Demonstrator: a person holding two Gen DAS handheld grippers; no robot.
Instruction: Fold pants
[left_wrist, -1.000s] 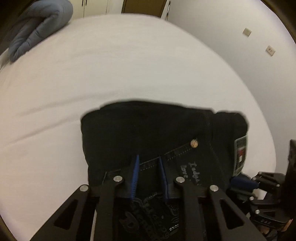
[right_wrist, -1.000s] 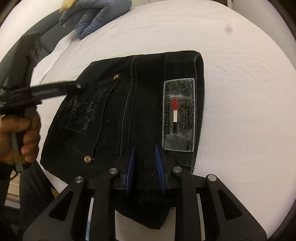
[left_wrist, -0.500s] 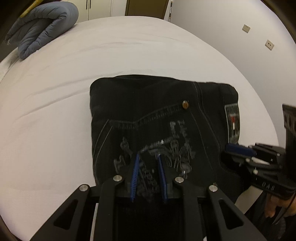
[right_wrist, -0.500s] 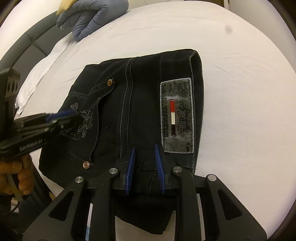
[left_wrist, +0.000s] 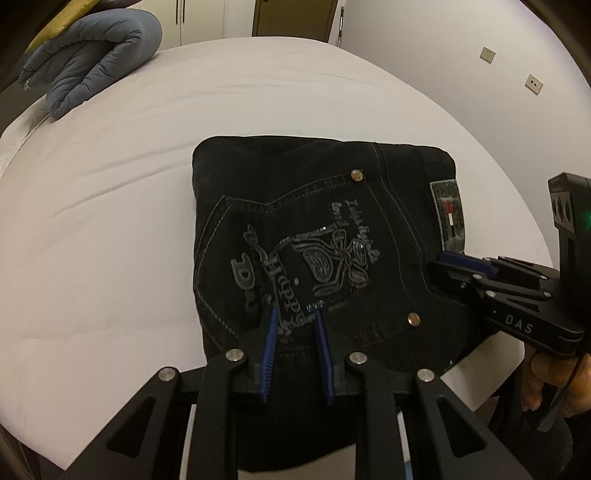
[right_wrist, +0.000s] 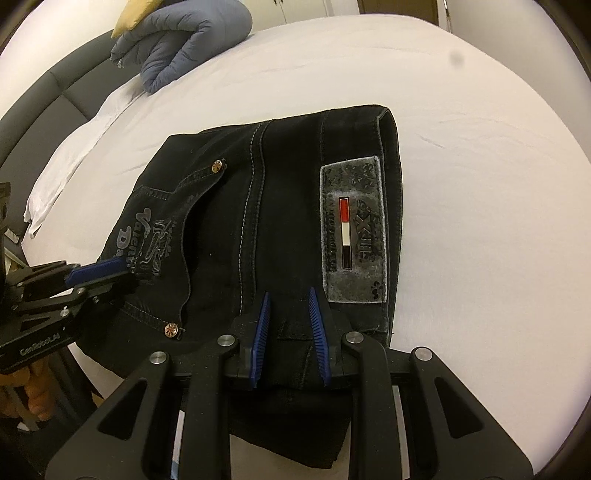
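Black jeans (left_wrist: 295, 206) lie folded into a compact square on the white bed, back pocket with grey embroidery and a grey waistband patch (right_wrist: 352, 232) facing up. My left gripper (left_wrist: 294, 314) is open, its blue pads just over the near edge of the pocket, holding nothing. My right gripper (right_wrist: 289, 295) is open over the waistband edge, beside the patch. In the left wrist view the right gripper (left_wrist: 458, 264) comes in from the right at the jeans' side. In the right wrist view the left gripper (right_wrist: 99, 273) comes in from the left.
The white bed (left_wrist: 110, 221) spreads around the jeans. A rolled blue-grey duvet (left_wrist: 92, 55) lies at the far left by the dark headboard (right_wrist: 44, 110). A white wall with sockets (left_wrist: 533, 83) stands to the right. The bed's near edge is under both grippers.
Both grippers have pulled back toward the near edge of the folded jeans. The left gripper has moved back most, uncovering the whole embroidered pocket. The jeans lie still.
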